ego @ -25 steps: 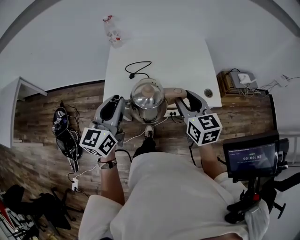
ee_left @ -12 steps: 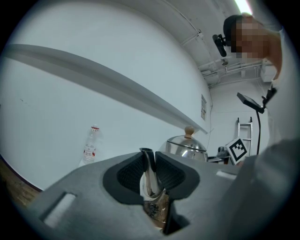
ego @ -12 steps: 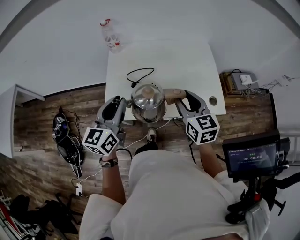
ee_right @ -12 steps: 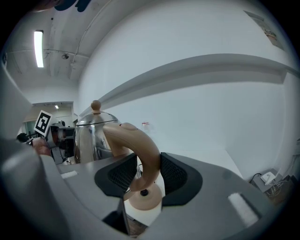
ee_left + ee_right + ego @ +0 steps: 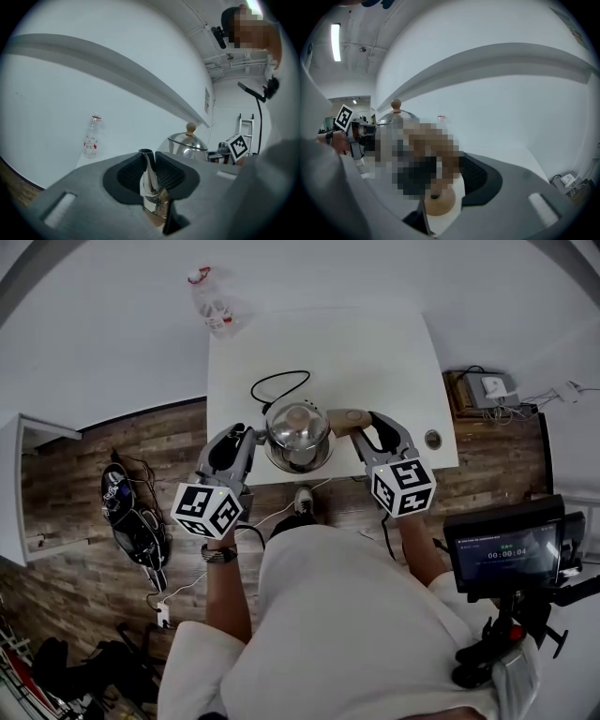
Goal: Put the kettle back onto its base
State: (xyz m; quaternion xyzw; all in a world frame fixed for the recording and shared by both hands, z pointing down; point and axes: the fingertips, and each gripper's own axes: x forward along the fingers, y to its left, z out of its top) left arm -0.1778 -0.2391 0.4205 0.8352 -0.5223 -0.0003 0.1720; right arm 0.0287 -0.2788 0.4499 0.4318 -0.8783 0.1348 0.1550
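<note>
A round steel kettle point(image 5: 298, 435) with a wooden lid knob hangs over the front edge of the white table point(image 5: 375, 362), held from both sides. My left gripper point(image 5: 253, 439) is shut on the kettle's spout point(image 5: 150, 187). In the left gripper view the kettle's lid point(image 5: 187, 143) shows beyond the jaws. My right gripper point(image 5: 352, 423) is shut on the wooden handle point(image 5: 438, 201), partly behind a mosaic patch. A black cord point(image 5: 277, 382) lies on the table just behind the kettle. I see no base; the kettle may hide it.
A plastic bottle point(image 5: 214, 306) stands at the table's far left corner. A round cable hole point(image 5: 432, 439) sits near the front right corner. A screen on a stand point(image 5: 511, 549) is at my right. Cables and bags point(image 5: 131, 512) lie on the wooden floor at left.
Both grippers have carried the kettle forward, from beyond the table's near edge to over its front part, closer to the black cord.
</note>
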